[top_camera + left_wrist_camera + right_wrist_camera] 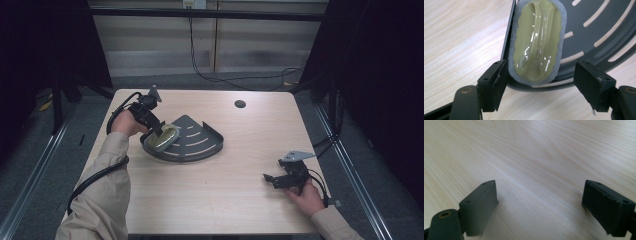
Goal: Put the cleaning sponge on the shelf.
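On tray [210, 145], sponge [536, 42], left gripper [540, 86] (open)

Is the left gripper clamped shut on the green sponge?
No, the left gripper has its jaws spread wide, with the sponge lying on the tray.

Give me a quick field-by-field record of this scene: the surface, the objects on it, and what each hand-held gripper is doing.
surface: light wooden table
rack: dark grey quarter-round slotted tray, left of centre
item: olive-green oval pad with grey foam rim, lying on the tray's near-left edge
left hand-held gripper: open, jaws either side of the pad's near end
right hand-held gripper: open, over bare table at the right
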The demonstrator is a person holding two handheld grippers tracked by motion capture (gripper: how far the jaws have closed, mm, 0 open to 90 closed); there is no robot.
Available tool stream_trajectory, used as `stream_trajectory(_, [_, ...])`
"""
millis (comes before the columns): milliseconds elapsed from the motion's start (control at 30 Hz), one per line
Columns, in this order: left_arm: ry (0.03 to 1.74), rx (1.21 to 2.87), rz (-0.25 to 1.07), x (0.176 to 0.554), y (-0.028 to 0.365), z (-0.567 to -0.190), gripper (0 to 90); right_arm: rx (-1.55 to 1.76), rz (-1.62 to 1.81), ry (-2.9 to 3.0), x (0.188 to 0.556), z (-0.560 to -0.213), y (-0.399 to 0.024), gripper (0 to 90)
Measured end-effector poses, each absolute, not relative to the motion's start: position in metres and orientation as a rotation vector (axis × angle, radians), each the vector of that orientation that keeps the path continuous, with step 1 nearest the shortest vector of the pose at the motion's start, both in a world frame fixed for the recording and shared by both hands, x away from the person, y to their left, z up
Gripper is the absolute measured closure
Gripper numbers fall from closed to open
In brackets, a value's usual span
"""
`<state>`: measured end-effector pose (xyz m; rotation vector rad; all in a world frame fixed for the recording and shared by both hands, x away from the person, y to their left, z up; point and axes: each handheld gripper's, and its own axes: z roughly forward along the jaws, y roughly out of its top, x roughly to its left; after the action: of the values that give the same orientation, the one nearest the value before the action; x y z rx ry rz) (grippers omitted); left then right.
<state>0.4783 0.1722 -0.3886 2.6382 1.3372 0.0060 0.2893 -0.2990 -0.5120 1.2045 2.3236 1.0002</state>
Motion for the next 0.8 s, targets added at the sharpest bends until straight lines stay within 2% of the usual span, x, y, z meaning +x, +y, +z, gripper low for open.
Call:
stream_trajectory(500, [1.358, 2.62, 0.009, 0.463, 0.188, -0.379, 26.6, 1.206, 1.0, 2.324, 0.289, -0.512, -0.299, 12.4])
stream_trajectory(800, [1.362, 2.626, 0.012, 0.455, 0.197, -0.381, 23.3, 1.203, 1.0, 2.324, 0.289, -0.512, -0.299, 12.4])
